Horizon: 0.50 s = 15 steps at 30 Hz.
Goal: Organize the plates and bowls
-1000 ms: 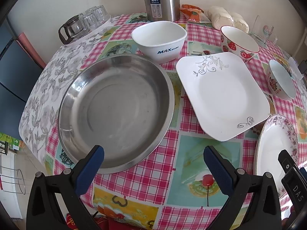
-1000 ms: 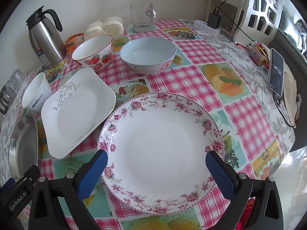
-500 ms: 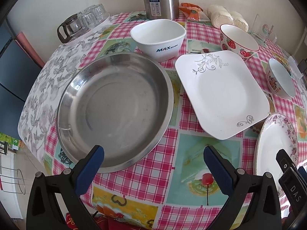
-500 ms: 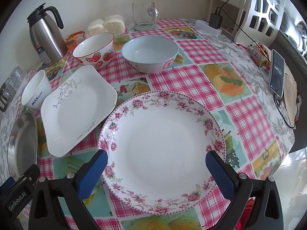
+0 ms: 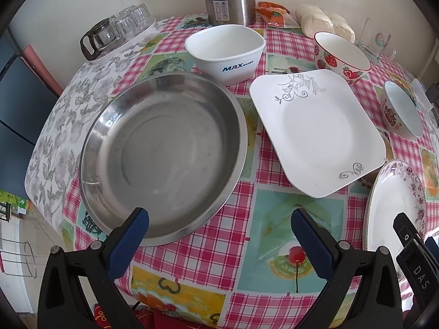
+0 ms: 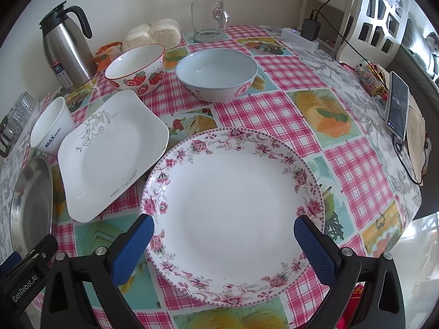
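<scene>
**Left wrist view and right wrist view: both tools spread wide over the dishes**

Left wrist view shows the left tool (image 5: pixel 219 219) with its 2 blue-padded fingers (image 5: pixel 129 242) spread wide, holding nothing; one pad overlaps the near rim of the steel pan (image 5: pixel 164 156), though contact cannot be judged. In the right wrist view the right tool (image 6: pixel 223 226) is equally wide, empty, its 2 fingers straddling the near part of the floral round plate (image 6: pixel 233 208), hovering with no clear touch.

All dishes sit on a bench (image 6: pixel 288 109) covered by a pink checked cloth with fruit pictures, pushed against a cream wall. At the back stand a steel thermos (image 6: pixel 68 46), a glass mug (image 6: pixel 208 22), wrapped buns (image 6: pixel 156 34) and upturned glasses (image 5: pixel 118 27). A phone (image 6: pixel 397 104) lies at the bench's right edge, near a white chair (image 6: pixel 376 16).

Beyond the steel pan stands the white MAX bowl (image 5: pixel 225 52), just beside its far rim. A square white plate (image 5: pixel 315 134) lies between the pan and the floral round plate, close to both. Behind it sit the strawberry bowl (image 6: pixel 135 67) and the pale blue bowl (image 6: pixel 216 75), side by side and apart.
</scene>
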Available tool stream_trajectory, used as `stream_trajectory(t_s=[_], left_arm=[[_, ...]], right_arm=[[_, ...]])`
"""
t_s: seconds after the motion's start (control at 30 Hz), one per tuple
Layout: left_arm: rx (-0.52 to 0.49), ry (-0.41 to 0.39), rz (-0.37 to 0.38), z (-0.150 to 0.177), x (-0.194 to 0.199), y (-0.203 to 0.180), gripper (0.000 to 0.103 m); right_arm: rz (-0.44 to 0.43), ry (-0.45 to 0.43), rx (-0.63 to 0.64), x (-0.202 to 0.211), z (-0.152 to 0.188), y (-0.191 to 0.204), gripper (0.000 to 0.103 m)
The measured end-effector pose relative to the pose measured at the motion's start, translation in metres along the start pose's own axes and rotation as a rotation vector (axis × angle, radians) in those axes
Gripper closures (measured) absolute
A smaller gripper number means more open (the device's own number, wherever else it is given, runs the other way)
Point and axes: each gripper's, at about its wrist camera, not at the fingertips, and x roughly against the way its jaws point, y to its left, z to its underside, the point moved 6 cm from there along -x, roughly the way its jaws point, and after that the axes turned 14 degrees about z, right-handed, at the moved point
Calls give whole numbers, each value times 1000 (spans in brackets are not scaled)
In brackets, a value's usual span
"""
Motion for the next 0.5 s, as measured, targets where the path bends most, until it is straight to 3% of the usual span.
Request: stream_trajectory(t_s=[0.5], left_arm=[[1,8,1,1,-2,0,0]], right_arm=[[2,5,11,-1,2,3,0]])
